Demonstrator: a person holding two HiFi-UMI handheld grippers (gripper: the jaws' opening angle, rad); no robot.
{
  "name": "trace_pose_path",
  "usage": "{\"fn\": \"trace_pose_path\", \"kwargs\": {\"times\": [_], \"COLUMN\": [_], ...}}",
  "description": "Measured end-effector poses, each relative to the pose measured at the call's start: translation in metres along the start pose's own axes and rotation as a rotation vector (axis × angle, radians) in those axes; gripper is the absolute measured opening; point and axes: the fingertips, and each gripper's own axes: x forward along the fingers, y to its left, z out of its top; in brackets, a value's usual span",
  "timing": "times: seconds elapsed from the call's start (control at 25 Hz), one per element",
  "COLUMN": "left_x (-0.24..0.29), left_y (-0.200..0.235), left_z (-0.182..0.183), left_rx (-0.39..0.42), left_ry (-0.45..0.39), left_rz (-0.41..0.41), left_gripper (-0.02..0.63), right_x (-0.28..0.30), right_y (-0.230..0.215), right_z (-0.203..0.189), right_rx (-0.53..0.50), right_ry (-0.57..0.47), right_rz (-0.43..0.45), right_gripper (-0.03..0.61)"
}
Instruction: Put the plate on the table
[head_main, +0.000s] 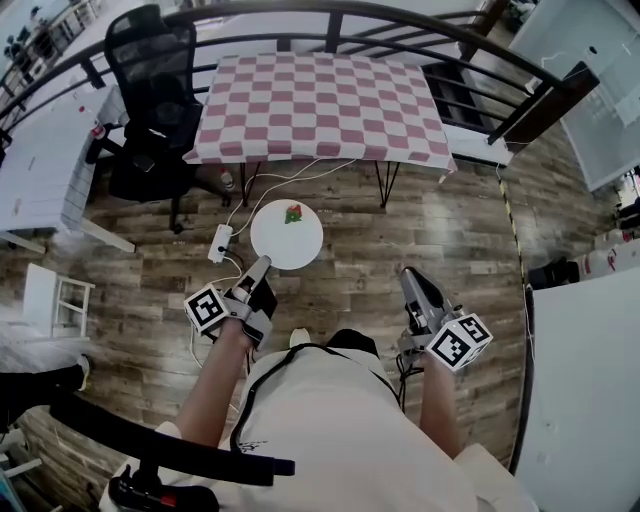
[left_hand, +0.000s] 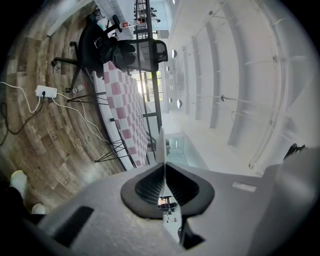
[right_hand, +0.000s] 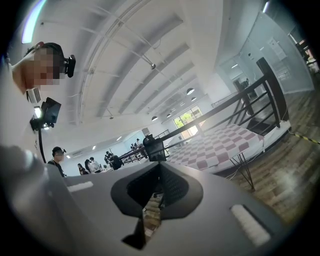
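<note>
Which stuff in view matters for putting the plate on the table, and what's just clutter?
Job:
- white plate, clamped by its edge in the left gripper
- checkered table, nothing on it yet
- right gripper, shut and empty

Lying about:
- office chair
- power strip with cables on the floor
- white desk

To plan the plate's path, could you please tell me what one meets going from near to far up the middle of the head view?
left gripper, shut on the plate's near rim → white plate → checkered table → black railing
</note>
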Motion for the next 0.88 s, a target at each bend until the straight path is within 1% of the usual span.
{"fn": "trace_pose_path", "kwargs": {"times": [0.2,0.48,0.88], "left_x": [-0.003,0.001,0.018], "left_y": [0.005,0.008,0.012], "left_z": [0.006,0.004,0.001], "left_rx": [-0.01,-0.02,-0.017], "left_ry": [-0.003,0.014,0.029], "left_rz": [0.005,0.012,0.022], "left_gripper": [0.02,0.02,0.02], "right_x": [0.003,0.008,0.006], "right_y": [0.004,0.004,-0.015], "right_z": [-0.004,-0.009,-0.009], "right_rx": [0.015,0.028,0.056], "right_ry": [0.005,0.009,-0.003], "right_rz": [-0.011,-0.013,-0.035], "right_gripper": [0.006,0.006,0.005]}}
